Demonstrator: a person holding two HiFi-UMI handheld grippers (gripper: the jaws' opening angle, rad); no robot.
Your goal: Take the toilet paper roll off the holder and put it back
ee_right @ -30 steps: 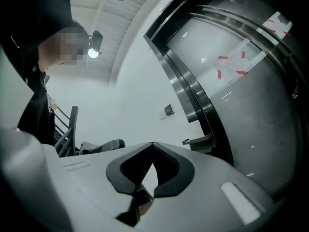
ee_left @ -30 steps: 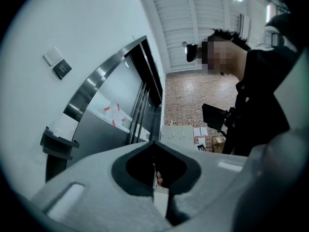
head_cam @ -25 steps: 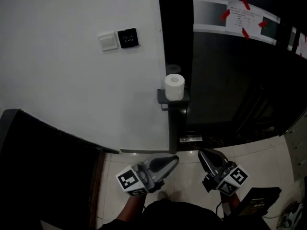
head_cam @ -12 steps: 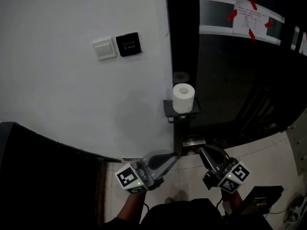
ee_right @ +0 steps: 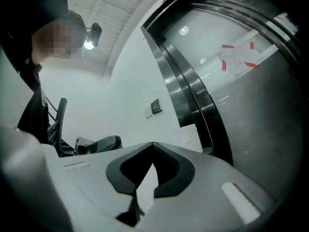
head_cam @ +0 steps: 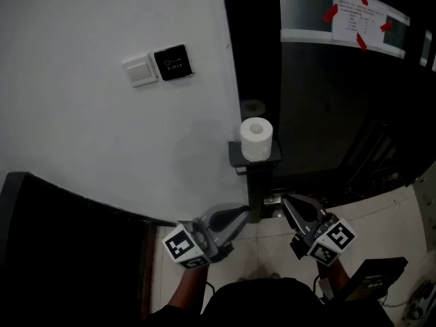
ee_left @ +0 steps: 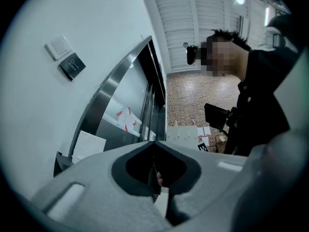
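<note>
A white toilet paper roll [head_cam: 257, 138] stands upright on a small black holder [head_cam: 255, 161] fixed at the edge of the white wall, beside a dark door frame. My left gripper [head_cam: 244, 211] is below the holder and slightly to its left, jaws shut and empty. My right gripper [head_cam: 286, 200] is below and to the right of the holder, also shut and empty. Neither touches the roll. In the left gripper view the roll [ee_left: 89, 146] shows pale at the left, beyond the shut jaw tips [ee_left: 154, 143]. In the right gripper view the jaw tips [ee_right: 152, 144] meet with nothing between them.
A white light switch [head_cam: 139, 70] and a black exit button [head_cam: 170, 60] sit on the wall up left. A dark glass door carries a paper notice [head_cam: 354, 16] fixed with red tape. A black panel [head_cam: 61, 244] stands low left, a black object [head_cam: 371, 278] low right, on pale floor tiles.
Both grippers have moved toward the wall and now sit closer under the holder. The roll has stayed on the holder. Both pairs of jaws have stayed shut.
</note>
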